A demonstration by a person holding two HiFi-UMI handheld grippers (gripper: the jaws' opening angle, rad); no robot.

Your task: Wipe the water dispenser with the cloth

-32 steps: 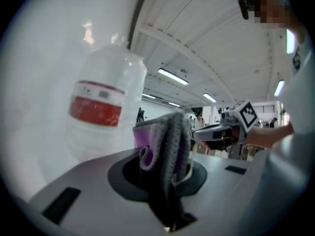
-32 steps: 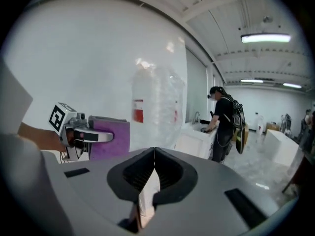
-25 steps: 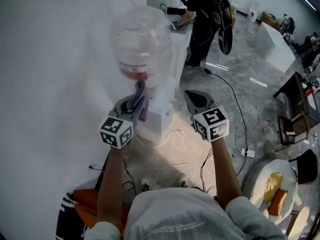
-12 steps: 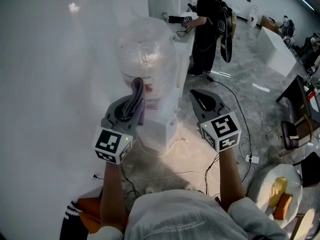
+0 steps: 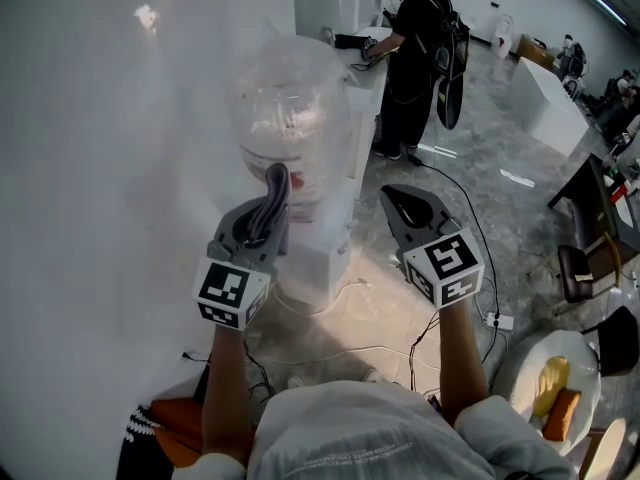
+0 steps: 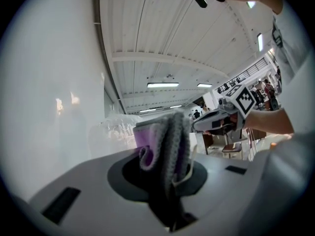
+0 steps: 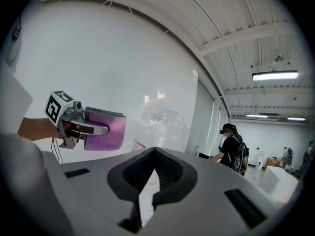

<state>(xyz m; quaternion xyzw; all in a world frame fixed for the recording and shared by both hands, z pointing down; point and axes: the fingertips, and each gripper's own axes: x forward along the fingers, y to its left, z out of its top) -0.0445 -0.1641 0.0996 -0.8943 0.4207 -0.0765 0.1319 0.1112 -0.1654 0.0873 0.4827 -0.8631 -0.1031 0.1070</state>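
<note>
Head view: white wall (image 5: 100, 148) sits left of the water dispenser (image 5: 322, 240), directly behind it.

Left gripper (image 5: 262, 213) is just in front of the dispenser's left side, level with the neck of the clear bottle (image 5: 290, 98) on top. Its jaws are clamped on the cloth (image 5: 277, 183), grey with a purple face, folded and sticking up out of the tips. From this angle the cloth overlaps the bottom of the bottle; can't tell if it touches.

Left gripper view confirms the clamp: the cloth (image 6: 165, 141) fills the gap between the jaws, with the bottle (image 6: 115, 129) beyond it to the left.

Dispenser body is white, standing against the wall. Cables (image 5: 340, 343) lie on the floor at its base.

Right gripper (image 5: 403, 198) is to the right of the dispenser, near it but apart, about level with the left one. Right gripper view: jaw tips together, nothing between them. That view also shows the cloth (image 7: 106, 131) just left of the bottle (image 7: 160, 124), with a thin gap visible.

Further right and behind the dispenser, a person (image 5: 415, 38) in dark clothes stands at a white counter (image 5: 365, 63).
</note>
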